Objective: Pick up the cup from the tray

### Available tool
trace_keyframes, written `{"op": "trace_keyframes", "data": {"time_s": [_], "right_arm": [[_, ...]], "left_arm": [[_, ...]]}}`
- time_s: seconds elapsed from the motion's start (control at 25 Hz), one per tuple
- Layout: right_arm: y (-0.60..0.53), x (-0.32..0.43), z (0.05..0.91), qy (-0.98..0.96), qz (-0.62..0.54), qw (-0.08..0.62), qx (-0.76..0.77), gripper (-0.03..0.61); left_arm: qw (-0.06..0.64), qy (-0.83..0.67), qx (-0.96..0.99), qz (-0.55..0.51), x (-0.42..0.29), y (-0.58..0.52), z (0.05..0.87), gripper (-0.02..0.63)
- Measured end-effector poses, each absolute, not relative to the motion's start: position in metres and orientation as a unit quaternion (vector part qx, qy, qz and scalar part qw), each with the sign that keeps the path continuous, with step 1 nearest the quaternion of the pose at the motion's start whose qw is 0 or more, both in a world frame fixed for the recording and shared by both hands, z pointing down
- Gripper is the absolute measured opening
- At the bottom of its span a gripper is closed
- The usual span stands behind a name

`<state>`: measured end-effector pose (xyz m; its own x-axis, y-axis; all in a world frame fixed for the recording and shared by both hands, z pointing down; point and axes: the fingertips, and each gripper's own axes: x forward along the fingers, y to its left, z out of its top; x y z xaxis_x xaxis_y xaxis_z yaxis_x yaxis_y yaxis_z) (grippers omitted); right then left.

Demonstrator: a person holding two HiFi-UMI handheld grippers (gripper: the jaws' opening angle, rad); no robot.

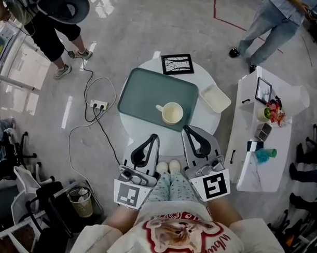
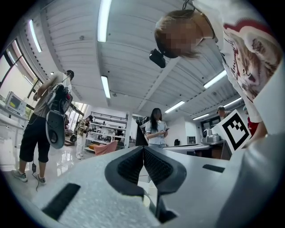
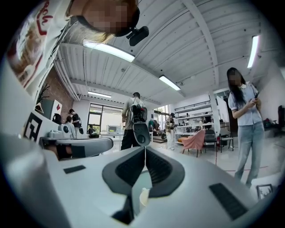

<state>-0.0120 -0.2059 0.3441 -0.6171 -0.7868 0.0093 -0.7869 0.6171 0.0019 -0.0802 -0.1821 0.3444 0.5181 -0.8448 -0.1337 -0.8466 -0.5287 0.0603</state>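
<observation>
Cup (image 1: pixel 172 113): cream, upright, mouth up, on the tray (image 1: pixel 144 94), toward the tray's near right corner.
Handle: on the cup's side that faces the tray's left end, roughly along the tray's long axis.
Tray: green, flat on the round white tabletop (image 1: pixel 210 122), long axis running left to right and a little skewed.
Left gripper (image 1: pixel 154 137): jaws closed tip to tip and empty, confirmed in the left gripper view (image 2: pixel 143 149); tips just off the tray's near edge, about at its middle.
Right gripper (image 1: pixel 185 128): jaws closed and empty as well, pads meeting in the right gripper view (image 3: pixel 145 150); tips at the tray's near right corner, just beside the cup but apart from it.
Bearing from the right jaws: ahead and slightly left, toward the tray's centre; a pale sliver under the closed tips in the right gripper view, probably the cup.
Bearing from the left jaws: ahead and to the right, handle side nearer.
Nearer hand: the right, by judgement.
Call of the next move: jaws to part first, then a short reach over the tray's near edge to straddle the cup's wall or rim.
Risk: closed tips nudging the cup across the tray.
Bystanders: picture frame (image 1: pixel 177 64) beyond the tray's far edge, white dish (image 1: pixel 215 98) off the tray's right end, both clear of the cup.
</observation>
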Motion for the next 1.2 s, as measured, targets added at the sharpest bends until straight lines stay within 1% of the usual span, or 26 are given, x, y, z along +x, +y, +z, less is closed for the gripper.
{"op": "trace_keyframes", "data": {"time_s": [0.28, 0.92, 1.2], "right_arm": [[-0.218, -0.013, 0.373, -0.897, 0.012, 0.02, 0.441, 0.025], [-0.234, -0.013, 0.439, -0.886, 0.048, 0.032, 0.46, 0.025], [-0.232, -0.012, 0.462, -0.884, 0.05, 0.049, 0.463, 0.025]], "left_arm": [[-0.01, 0.486, -0.872, 0.057, -0.084, -0.185, 0.371, 0.015], [-0.038, 0.503, -0.863, 0.03, -0.097, -0.184, 0.43, 0.015], [-0.031, 0.503, -0.864, 0.025, -0.096, -0.184, 0.437, 0.015]]}}
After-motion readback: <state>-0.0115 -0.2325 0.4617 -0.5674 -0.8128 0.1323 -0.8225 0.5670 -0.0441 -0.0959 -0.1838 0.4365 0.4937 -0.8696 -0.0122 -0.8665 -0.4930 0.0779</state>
